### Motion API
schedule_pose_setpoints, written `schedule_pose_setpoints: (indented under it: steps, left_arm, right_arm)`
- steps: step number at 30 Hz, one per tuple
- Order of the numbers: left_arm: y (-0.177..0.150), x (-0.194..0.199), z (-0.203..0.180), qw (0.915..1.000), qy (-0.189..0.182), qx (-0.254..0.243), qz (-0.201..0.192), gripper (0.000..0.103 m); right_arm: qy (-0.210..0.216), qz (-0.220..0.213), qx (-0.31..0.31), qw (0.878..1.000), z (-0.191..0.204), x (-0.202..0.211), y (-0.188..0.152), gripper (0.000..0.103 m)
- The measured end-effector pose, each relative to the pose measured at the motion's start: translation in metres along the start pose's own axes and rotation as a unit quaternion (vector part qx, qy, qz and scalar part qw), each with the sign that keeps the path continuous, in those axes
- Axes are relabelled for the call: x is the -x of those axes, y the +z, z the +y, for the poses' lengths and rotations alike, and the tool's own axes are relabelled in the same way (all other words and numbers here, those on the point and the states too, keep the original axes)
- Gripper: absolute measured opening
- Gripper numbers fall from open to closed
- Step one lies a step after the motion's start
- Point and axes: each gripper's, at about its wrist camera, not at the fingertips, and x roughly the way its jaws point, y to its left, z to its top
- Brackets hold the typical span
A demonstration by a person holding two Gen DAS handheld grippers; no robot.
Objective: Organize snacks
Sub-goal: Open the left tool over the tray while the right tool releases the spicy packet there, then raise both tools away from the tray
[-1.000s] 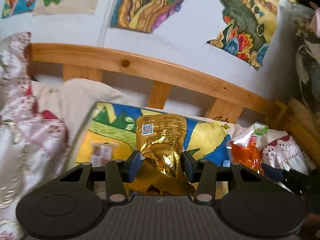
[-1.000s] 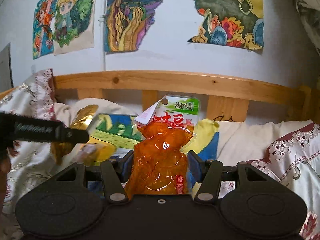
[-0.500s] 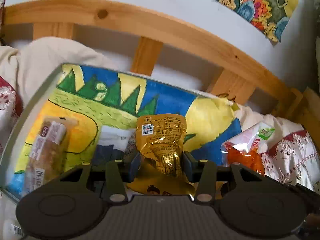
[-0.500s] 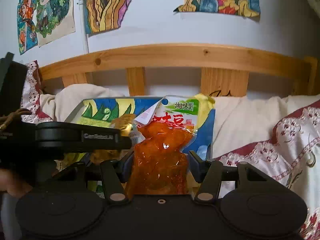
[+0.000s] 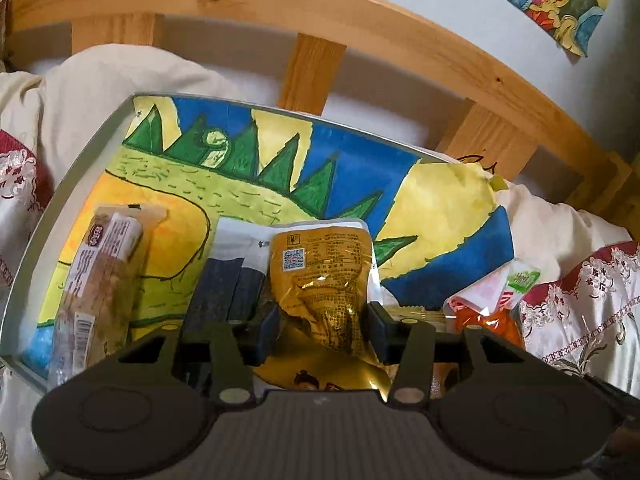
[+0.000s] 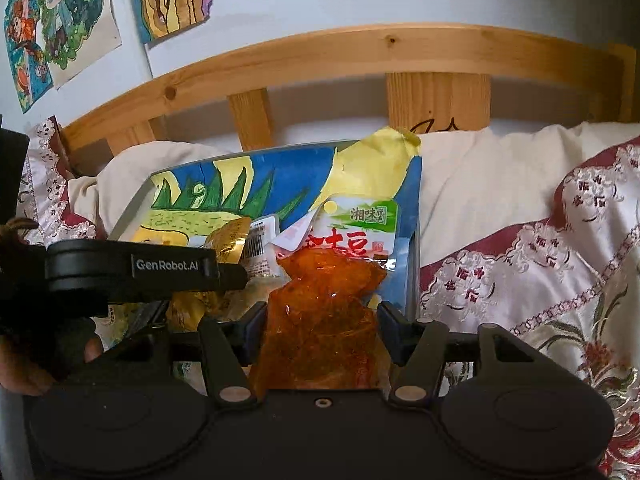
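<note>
My left gripper (image 5: 322, 330) is shut on a gold foil snack packet (image 5: 324, 280) and holds it over a tray (image 5: 92, 136) lined with a bright painted picture. A brown bread bar (image 5: 100, 276) and a dark-and-white packet (image 5: 232, 272) lie on the tray. My right gripper (image 6: 322, 326) is shut on an orange snack packet (image 6: 324, 308) with a green-and-white top, held at the tray's right side (image 6: 414, 240). The orange packet shows at the right in the left wrist view (image 5: 492, 312). The left gripper's body (image 6: 132, 268) and gold packet (image 6: 230, 236) show in the right wrist view.
The tray rests on a bed with cream pillows (image 5: 120, 76) and a red-and-white embroidered quilt (image 6: 540, 248). A wooden headboard (image 5: 360, 28) runs behind. Drawings (image 6: 60, 28) hang on the white wall.
Both grippers have moved forward and down toward the tray with their packets still held. The tray's contents now show more fully, and the left gripper sits closer in the right wrist view.
</note>
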Motion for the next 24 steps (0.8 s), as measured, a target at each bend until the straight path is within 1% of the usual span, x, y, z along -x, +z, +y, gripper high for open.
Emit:
schedule_pose_setpoints:
  steps: [4, 7, 10, 11, 13, 15, 18, 22, 24]
  left_arm:
    - [0.003, 0.007, -0.001, 1.0000, -0.001, -0.001, -0.008, 0.053]
    - [0.004, 0.012, -0.002, 0.9999, -0.005, 0.000, -0.015, 0.057]
    - [0.003, 0.016, -0.001, 0.9999, -0.006, 0.005, -0.015, 0.059]
    - [0.003, 0.020, 0.000, 0.9998, -0.006, 0.006, -0.017, 0.062]
    - [0.002, 0.028, 0.001, 0.9996, -0.007, 0.004, -0.027, 0.067]
    - [0.002, 0.038, 0.003, 0.9991, -0.003, 0.001, -0.043, 0.076]
    - [0.002, 0.055, 0.005, 0.9977, 0.003, -0.001, -0.068, 0.085]
    - [-0.002, 0.083, 0.007, 0.9942, 0.022, -0.004, -0.105, 0.093]
    - [-0.008, 0.097, 0.009, 0.9912, 0.032, -0.005, -0.128, 0.100]
  right_arm:
    - [-0.008, 0.002, -0.005, 1.000, -0.003, -0.001, -0.001, 0.065]
    - [-0.009, 0.003, -0.012, 1.000, -0.006, -0.001, -0.001, 0.066]
    - [-0.007, -0.005, -0.014, 1.000, -0.007, 0.002, -0.002, 0.073]
    - [-0.005, -0.008, -0.017, 1.000, -0.007, 0.003, -0.002, 0.076]
    - [-0.002, -0.015, -0.020, 1.000, -0.007, 0.007, -0.001, 0.078]
    - [-0.009, -0.027, -0.016, 0.999, -0.006, 0.012, 0.000, 0.079]
    - [-0.014, -0.047, -0.019, 0.999, -0.007, 0.023, 0.002, 0.082]
    - [-0.012, -0.075, -0.036, 0.996, -0.010, 0.044, 0.002, 0.089]
    - [-0.012, -0.088, -0.049, 0.995, -0.011, 0.057, 0.001, 0.092]
